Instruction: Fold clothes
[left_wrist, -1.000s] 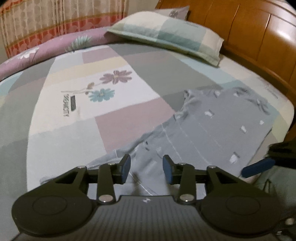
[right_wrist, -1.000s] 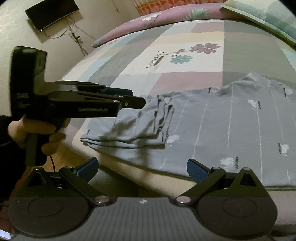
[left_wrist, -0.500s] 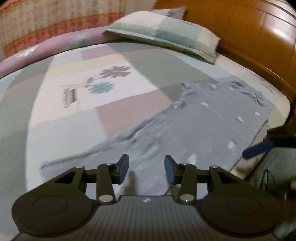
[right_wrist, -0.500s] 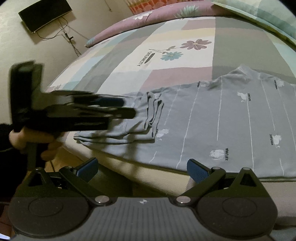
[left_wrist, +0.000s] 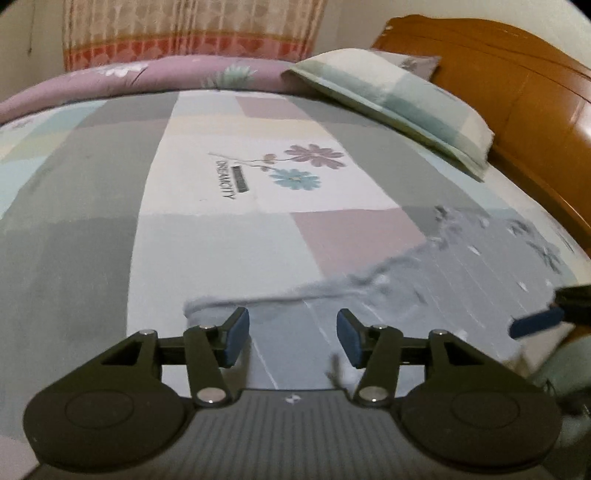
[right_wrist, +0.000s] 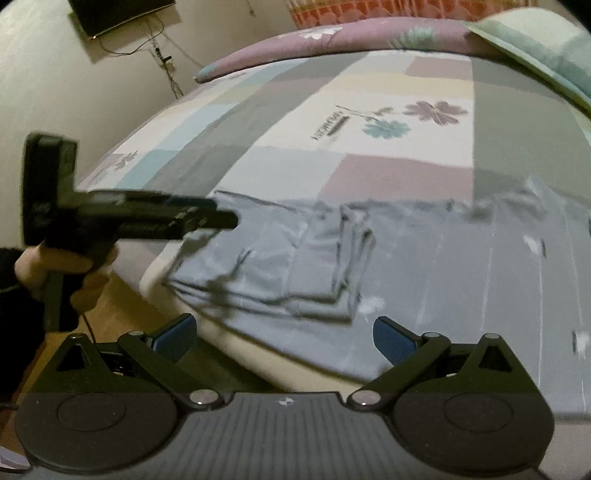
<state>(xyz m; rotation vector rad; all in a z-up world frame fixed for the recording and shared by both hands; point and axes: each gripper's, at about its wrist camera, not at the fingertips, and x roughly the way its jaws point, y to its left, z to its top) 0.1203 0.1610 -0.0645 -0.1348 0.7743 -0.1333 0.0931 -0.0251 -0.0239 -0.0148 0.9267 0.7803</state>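
Item: grey garment (right_wrist: 424, 266), thin knit with pale stripes and small printed motifs, laid flat along the near edge of the bed (left_wrist: 221, 229).

Position: spreads ahead of and below both sets of jaws; a sleeve (right_wrist: 280, 266) lies doubled over the body in several layers, just ahead of the right gripper (right_wrist: 282, 334) and left of centre.

Left gripper (left_wrist: 291, 341): jaws apart and opening, nothing pinched; only flat cloth shows beyond the gap.

Right gripper: jaws spread wide, empty, hanging over the mattress edge.

Handling, by judgement: light, limp, no stiffness; it should drape and drag rather than hold a shape, and the stacked sleeve layers may slide apart if lifted unevenly. Not fragile.

Suggested hold: pinch at a hem or side edge, both grippers well apart on the same edge, taking all layers at once.

Other: pillow (left_wrist: 399, 107), wooden headboard (left_wrist: 524, 92).
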